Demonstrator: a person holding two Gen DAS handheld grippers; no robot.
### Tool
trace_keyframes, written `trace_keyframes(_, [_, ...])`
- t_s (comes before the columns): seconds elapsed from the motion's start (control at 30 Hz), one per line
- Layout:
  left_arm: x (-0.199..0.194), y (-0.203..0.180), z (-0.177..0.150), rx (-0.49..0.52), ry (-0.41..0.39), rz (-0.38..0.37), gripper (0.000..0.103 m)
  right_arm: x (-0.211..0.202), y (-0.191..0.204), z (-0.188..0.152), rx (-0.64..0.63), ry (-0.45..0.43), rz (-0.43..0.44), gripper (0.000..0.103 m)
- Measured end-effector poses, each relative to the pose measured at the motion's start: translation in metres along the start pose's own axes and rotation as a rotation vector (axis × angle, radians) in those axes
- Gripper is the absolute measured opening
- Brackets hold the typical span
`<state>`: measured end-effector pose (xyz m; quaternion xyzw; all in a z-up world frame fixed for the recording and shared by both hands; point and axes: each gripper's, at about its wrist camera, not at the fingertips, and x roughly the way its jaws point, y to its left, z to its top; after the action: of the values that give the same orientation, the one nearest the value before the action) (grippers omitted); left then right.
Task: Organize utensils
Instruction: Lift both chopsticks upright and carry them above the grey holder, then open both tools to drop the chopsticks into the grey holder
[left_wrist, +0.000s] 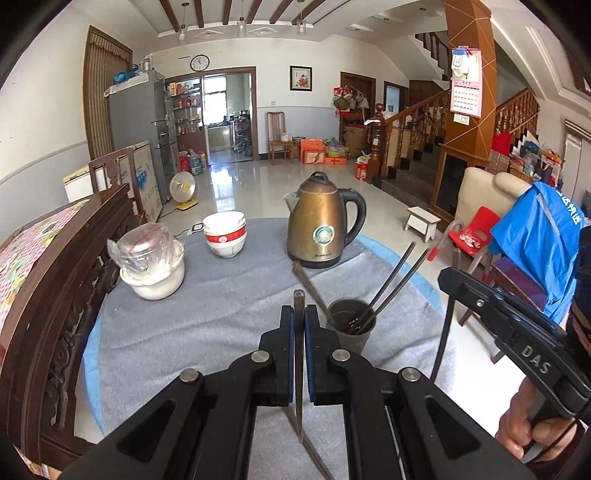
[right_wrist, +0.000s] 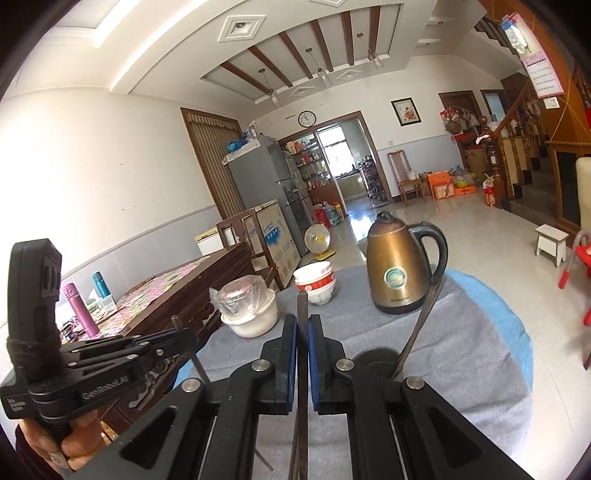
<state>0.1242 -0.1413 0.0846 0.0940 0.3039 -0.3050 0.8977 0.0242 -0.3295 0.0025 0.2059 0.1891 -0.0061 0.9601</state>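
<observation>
My left gripper (left_wrist: 299, 314) is shut on a dark chopstick (left_wrist: 298, 369) that stands upright between its blue pads, above the grey cloth. Just right of it a dark metal cup (left_wrist: 351, 325) holds several chopsticks (left_wrist: 391, 280) that lean right. My right gripper (right_wrist: 303, 321) is shut on another dark chopstick (right_wrist: 302, 354), also upright. The cup (right_wrist: 373, 360) sits just right of the right gripper, mostly hidden behind its finger, with a chopstick (right_wrist: 421, 325) leaning out. The right gripper also shows at the right edge of the left wrist view (left_wrist: 456, 271).
A brass kettle (left_wrist: 321, 225) stands behind the cup. Stacked red-and-white bowls (left_wrist: 224, 234) and a white pot with a wrapped glass (left_wrist: 153, 262) sit at the back left. A dark carved wooden bench (left_wrist: 55, 295) borders the round table's (left_wrist: 166, 332) left side.
</observation>
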Motion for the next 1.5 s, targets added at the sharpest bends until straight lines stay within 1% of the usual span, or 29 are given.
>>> trace_keyframes(0.2, [0.000, -0.007, 0.027, -0.002, -0.054, -0.041, 0.006, 0.011, -0.010, 0.022, -0.013, -0.046, -0.032, 0.007])
trace_keyframes(0.33, [0.010, -0.012, 0.051, -0.022, -0.104, -0.055, 0.006, 0.024, -0.022, 0.040, -0.003, -0.096, -0.059, 0.007])
trace_keyframes(0.47, [0.023, -0.018, 0.069, -0.052, -0.155, -0.063, 0.006, 0.034, -0.031, 0.055, -0.007, -0.197, -0.123, 0.007])
trace_keyframes(0.57, [0.034, -0.021, 0.078, -0.084, -0.212, -0.073, 0.006, 0.043, -0.041, 0.061, 0.005, -0.279, -0.172, 0.007])
trace_keyframes(0.63, [0.040, -0.022, 0.080, -0.100, -0.238, -0.065, 0.006, 0.050, -0.048, 0.063, 0.023, -0.321, -0.204, 0.007])
trace_keyframes(0.73, [0.057, -0.024, 0.081, -0.125, -0.253, -0.058, 0.006, 0.061, -0.054, 0.063, 0.024, -0.373, -0.257, 0.007])
trace_keyframes(0.8, [0.076, -0.026, 0.080, -0.148, -0.237, -0.045, 0.006, 0.070, -0.056, 0.063, 0.027, -0.385, -0.281, 0.007])
trace_keyframes(0.9, [0.096, -0.027, 0.073, -0.163, -0.204, -0.026, 0.006, 0.089, -0.060, 0.060, 0.044, -0.370, -0.294, 0.007])
trace_keyframes(1.03, [0.112, -0.031, 0.059, -0.133, -0.156, 0.008, 0.006, 0.106, -0.059, 0.047, 0.021, -0.313, -0.294, 0.007])
trace_keyframes(1.13, [0.115, -0.033, 0.054, -0.114, -0.119, 0.015, 0.006, 0.110, -0.061, 0.038, 0.023, -0.263, -0.271, 0.007])
trace_keyframes(1.2, [0.111, -0.035, 0.053, -0.097, -0.114, 0.024, 0.006, 0.110, -0.063, 0.033, 0.017, -0.227, -0.255, 0.007])
trace_keyframes(1.27, [0.102, -0.037, 0.051, -0.070, -0.119, 0.038, 0.012, 0.107, -0.065, 0.027, 0.008, -0.194, -0.246, 0.008])
trace_keyframes(1.3, [0.095, -0.037, 0.050, -0.061, -0.128, 0.044, 0.019, 0.105, -0.066, 0.024, 0.011, -0.175, -0.241, 0.009])
trace_keyframes(1.33, [0.090, -0.038, 0.049, -0.050, -0.136, 0.054, 0.030, 0.104, -0.070, 0.023, 0.018, -0.164, -0.237, 0.009])
trace_keyframes(1.4, [0.073, -0.036, 0.045, -0.033, -0.152, 0.067, 0.043, 0.098, -0.075, 0.017, 0.046, -0.133, -0.217, 0.011])
trace_keyframes(1.47, [0.057, -0.032, 0.040, -0.027, -0.169, 0.085, 0.044, 0.088, -0.078, 0.012, 0.063, -0.114, -0.206, 0.012])
trace_keyframes(1.5, [0.050, -0.030, 0.037, -0.021, -0.171, 0.096, 0.047, 0.084, -0.079, 0.011, 0.070, -0.106, -0.203, 0.016])
